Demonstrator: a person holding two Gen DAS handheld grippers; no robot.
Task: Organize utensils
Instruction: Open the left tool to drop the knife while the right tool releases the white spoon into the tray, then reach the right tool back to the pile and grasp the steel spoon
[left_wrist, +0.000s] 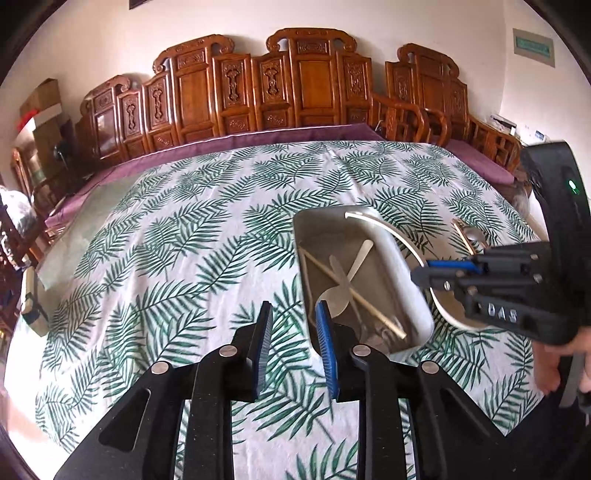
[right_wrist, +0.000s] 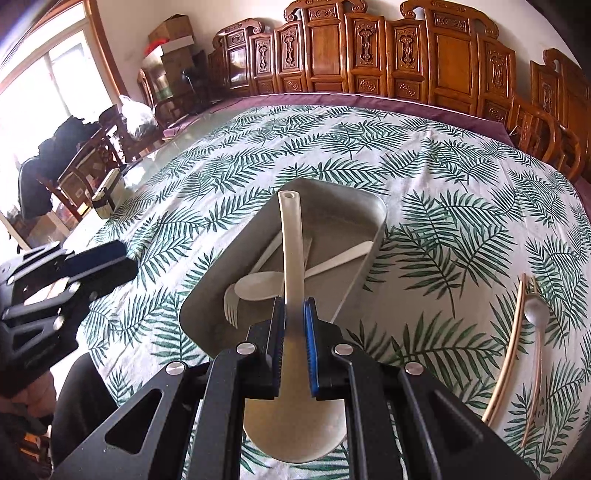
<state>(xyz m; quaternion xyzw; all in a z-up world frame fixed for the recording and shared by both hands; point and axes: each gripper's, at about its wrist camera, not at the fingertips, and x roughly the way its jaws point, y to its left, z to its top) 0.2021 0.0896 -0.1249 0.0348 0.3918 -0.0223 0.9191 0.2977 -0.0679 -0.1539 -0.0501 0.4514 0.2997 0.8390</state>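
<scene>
Faintly, right tool (left_wrist: 424, 271) reads "DAS".

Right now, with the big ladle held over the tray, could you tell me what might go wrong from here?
1. The right gripper pinches the white ladle on its thin handle, with the heavy bowl hanging behind the pads; it may swivel or slip.
2. The grey tray already holds a spoon, a fork and chopsticks crossed over one another; the long ladle could land askew on top of them.
</scene>
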